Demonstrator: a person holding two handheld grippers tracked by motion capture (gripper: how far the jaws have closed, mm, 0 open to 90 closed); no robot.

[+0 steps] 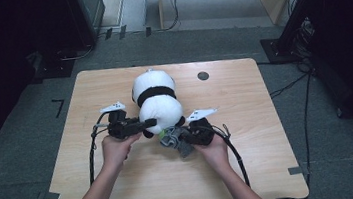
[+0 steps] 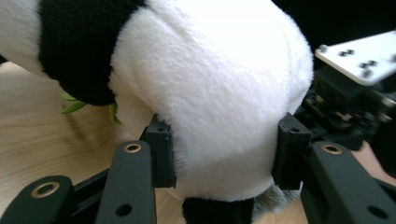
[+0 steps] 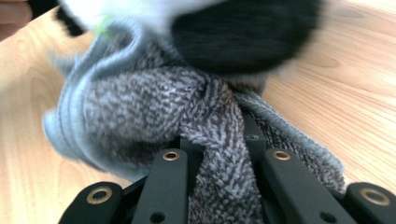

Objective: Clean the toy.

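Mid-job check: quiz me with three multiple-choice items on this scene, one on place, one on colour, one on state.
1. Where does the black-and-white plush panda lie?
A. on the wooden table
B. on the floor
C. in a box

2. What colour is the knitted fuzzy sock?
A. red
B. grey
C. yellow

3. How is the right gripper?
A. wide open, nothing in it
B. shut on the sock
C. clamped on the table edge

Answers:
1 A, the high view shows it on the tabletop.
2 B, the right gripper view shows grey yarn.
3 B, its jaws pinch the sock fabric, while the left gripper brackets the panda's white body.
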